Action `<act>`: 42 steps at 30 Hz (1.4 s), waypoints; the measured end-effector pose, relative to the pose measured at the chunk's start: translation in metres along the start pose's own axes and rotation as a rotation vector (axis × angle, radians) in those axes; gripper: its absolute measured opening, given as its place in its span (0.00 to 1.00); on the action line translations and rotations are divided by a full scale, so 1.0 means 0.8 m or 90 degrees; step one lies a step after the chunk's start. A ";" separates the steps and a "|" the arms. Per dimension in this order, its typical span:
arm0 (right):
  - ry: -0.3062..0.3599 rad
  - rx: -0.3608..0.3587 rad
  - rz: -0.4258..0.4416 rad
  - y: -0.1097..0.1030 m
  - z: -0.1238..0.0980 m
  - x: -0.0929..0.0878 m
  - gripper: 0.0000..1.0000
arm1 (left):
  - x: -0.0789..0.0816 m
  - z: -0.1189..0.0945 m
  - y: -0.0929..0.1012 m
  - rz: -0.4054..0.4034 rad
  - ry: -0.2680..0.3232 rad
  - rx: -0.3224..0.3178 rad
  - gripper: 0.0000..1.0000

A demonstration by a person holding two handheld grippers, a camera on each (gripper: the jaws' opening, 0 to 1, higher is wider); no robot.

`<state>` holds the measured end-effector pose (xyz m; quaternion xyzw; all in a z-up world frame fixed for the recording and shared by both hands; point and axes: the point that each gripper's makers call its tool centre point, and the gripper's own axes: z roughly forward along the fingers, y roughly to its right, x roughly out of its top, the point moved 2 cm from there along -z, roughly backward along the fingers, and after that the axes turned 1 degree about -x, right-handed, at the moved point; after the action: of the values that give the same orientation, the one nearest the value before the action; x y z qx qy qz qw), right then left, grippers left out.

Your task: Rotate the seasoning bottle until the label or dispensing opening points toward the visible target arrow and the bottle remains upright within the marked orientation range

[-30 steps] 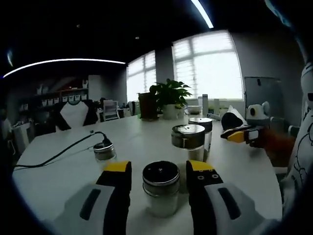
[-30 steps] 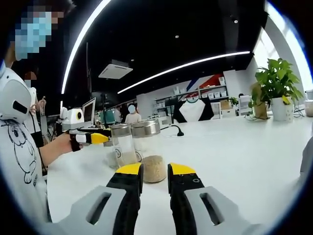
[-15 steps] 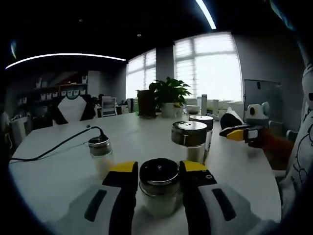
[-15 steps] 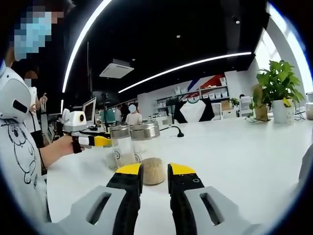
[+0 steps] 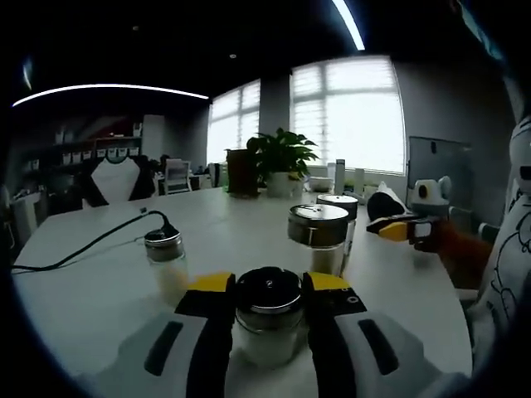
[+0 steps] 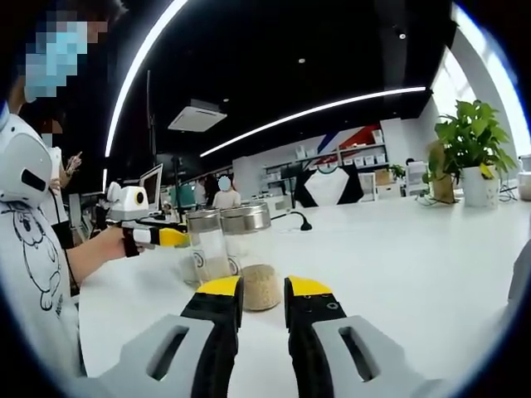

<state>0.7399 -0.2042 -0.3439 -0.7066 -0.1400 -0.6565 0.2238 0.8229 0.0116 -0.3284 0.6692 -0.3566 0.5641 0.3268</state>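
In the left gripper view my left gripper point(image 5: 270, 292) is shut on a short glass seasoning jar point(image 5: 267, 319) with a metal lid, upright on the white table point(image 5: 99, 298). A taller metal-lidded bottle point(image 5: 319, 235) stands just beyond it, with another point(image 5: 338, 207) behind. My right gripper point(image 5: 400, 227), held in a hand, hovers to their right, apart from them. In the right gripper view my right gripper point(image 6: 263, 290) is shut with nothing between its jaws, short of a jar of brown grains point(image 6: 260, 285). The left gripper point(image 6: 158, 237) is beside a glass bottle point(image 6: 207, 242).
A small shaker point(image 5: 164, 254) stands at the left next to a black cable point(image 5: 91, 247). A potted plant point(image 5: 280, 159) sits at the table's far end. A person in a white printed shirt point(image 6: 33, 249) stands close by the table edge.
My left gripper's jaws have come together from a wide gap onto the short jar. The left view has shifted a little. The right gripper has stayed put.
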 end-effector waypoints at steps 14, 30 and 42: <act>0.001 0.004 0.000 -0.002 -0.003 -0.001 0.15 | -0.003 -0.001 -0.003 -0.056 0.002 -0.065 0.35; 0.001 0.004 0.002 -0.003 -0.004 -0.003 0.14 | -0.002 0.000 -0.002 -0.061 -0.010 -0.096 0.35; 0.001 0.007 -0.001 -0.005 -0.005 -0.002 0.12 | -0.002 0.002 -0.004 -0.034 -0.016 -0.164 0.34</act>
<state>0.7344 -0.2028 -0.3447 -0.7047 -0.1442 -0.6564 0.2274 0.8259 0.0121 -0.3301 0.6380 -0.4124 0.4964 0.4201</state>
